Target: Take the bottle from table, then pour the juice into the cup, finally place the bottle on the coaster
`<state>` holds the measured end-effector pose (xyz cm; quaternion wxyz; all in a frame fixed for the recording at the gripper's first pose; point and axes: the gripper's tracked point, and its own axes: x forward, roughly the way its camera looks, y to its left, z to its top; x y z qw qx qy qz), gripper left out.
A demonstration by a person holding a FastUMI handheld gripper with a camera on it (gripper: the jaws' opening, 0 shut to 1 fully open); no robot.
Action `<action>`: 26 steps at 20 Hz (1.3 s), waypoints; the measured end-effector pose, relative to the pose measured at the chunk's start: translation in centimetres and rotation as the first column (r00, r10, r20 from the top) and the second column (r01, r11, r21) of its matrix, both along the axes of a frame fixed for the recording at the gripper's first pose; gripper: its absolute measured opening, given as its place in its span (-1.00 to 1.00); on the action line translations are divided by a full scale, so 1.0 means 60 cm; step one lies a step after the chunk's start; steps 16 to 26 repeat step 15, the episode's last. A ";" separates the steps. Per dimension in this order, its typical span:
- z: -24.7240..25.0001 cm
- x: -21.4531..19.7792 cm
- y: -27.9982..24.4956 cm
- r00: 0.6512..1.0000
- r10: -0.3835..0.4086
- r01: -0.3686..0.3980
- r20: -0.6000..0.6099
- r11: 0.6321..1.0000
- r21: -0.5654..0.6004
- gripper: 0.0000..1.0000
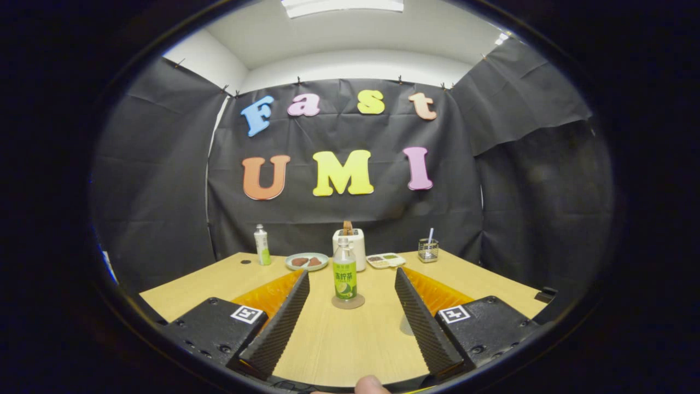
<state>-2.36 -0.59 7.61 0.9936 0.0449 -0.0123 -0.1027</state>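
Gripper with fingers spread wide, holding nothing, above the near part of the table. The bottle stands upright on the coaster, just ahead of the fingers and centred between them, touching neither. A rounded shape, possibly the cup, is mostly hidden behind the right finger. At the far edge, left to right: a second bottle, a plate, a white toaster, a tray, a glass. A fingertip shows nearest.
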 end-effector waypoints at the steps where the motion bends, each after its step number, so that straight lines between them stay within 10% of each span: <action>1: 0.001 -0.001 -0.001 1.000 -0.004 0.004 0.003 1.000 0.000 1.00; 26: 0.001 0.003 0.002 1.000 -0.004 0.004 0.005 1.000 -0.003 1.00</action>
